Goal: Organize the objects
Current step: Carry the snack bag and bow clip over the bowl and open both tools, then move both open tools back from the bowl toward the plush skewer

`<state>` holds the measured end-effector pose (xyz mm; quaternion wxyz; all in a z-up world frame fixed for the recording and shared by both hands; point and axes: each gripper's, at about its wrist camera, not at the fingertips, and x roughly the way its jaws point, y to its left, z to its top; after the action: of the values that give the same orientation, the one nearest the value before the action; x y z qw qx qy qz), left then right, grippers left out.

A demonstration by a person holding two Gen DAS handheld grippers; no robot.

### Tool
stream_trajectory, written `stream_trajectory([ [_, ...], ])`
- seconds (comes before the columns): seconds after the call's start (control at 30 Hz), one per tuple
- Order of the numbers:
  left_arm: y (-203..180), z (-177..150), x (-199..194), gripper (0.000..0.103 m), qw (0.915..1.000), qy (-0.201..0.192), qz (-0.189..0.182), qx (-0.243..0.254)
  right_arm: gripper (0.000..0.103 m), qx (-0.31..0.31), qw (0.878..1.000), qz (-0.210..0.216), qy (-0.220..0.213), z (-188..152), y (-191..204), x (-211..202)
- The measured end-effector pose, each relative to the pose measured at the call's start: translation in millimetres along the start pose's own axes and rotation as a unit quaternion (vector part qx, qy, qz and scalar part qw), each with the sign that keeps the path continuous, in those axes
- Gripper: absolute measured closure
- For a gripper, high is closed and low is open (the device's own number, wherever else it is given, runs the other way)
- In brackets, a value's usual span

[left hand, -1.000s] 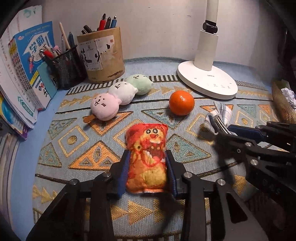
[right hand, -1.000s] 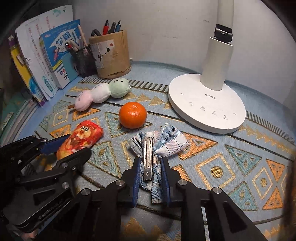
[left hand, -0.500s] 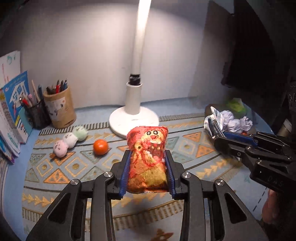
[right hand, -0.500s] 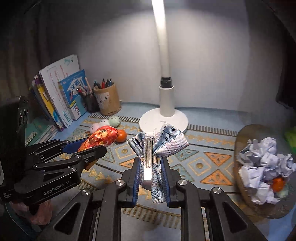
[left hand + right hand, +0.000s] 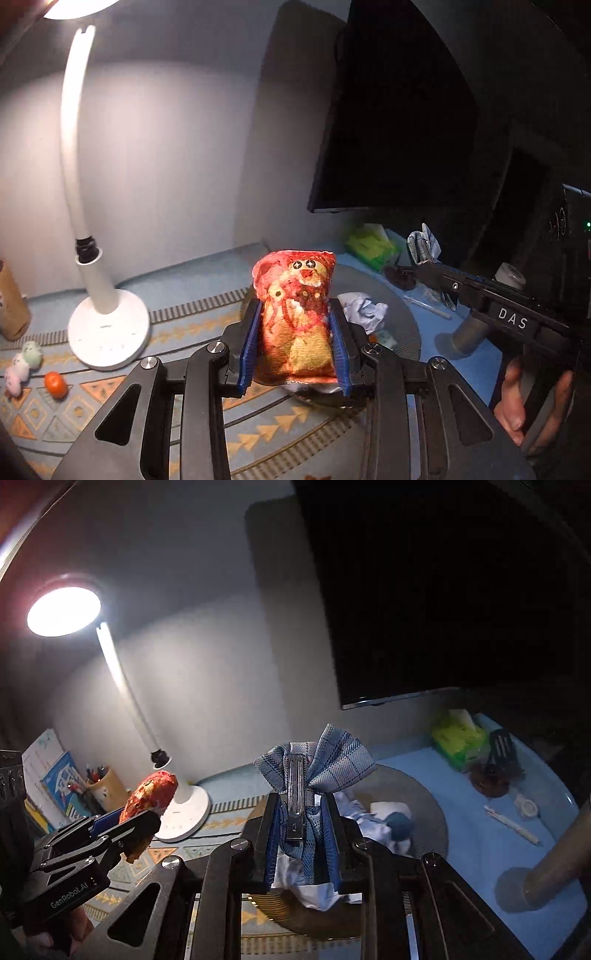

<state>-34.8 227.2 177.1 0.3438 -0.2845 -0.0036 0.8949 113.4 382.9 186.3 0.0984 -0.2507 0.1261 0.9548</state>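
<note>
Above the round tray, both grippers tilt downward, apparently airborne, clamping snack bag and bow clip.

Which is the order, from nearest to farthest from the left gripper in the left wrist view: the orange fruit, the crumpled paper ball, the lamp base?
1. Crumpled paper ball: just behind the right finger of the left gripper, which holds the snack bag.
2. Lamp base: farther off, to the left on the patterned mat.
3. Orange fruit: farthest, near the left edge.
</note>
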Motion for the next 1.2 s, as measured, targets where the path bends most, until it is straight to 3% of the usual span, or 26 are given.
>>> stream_trajectory([
  [0.37, -44.3, -18.2, 54.7, 0.072, 0.9996, 0.008, -0.026, 0.011, 0.082, 0.043, 0.998, -0.023, 0.026, -8.7, -52.5, 22.3],
  [0.7, -57.8, -35.2, 78.5, 0.071, 0.9984, 0.028, -0.033, 0.036, 0.082, 0.083, 0.995, -0.009, 0.060, -34.0, -76.9, 40.1],
  [0.8, -55.0, -36.5, 78.4, 0.059, 0.9983, 0.029, -0.041, 0.028, 0.078, 0.092, 0.993, -0.012, 0.066, -38.2, -78.2, 42.5],
  [0.87, -50.7, -35.7, 77.3, 0.042, 0.9983, 0.030, -0.048, 0.016, 0.063, 0.100, 0.992, -0.014, 0.070, -39.4, -80.2, 44.2],
  [0.93, -45.7, -34.6, 73.1, 0.032, 0.9987, 0.023, -0.044, 0.007, 0.059, 0.106, 0.992, -0.010, 0.068, -40.5, -82.0, 42.9],
  [1.2, -28.5, -27.9, 41.2, 0.032, 0.9995, -0.003, -0.031, 0.000, 0.059, 0.106, 0.993, -0.012, 0.059, -36.9, -75.0, 30.8],
])
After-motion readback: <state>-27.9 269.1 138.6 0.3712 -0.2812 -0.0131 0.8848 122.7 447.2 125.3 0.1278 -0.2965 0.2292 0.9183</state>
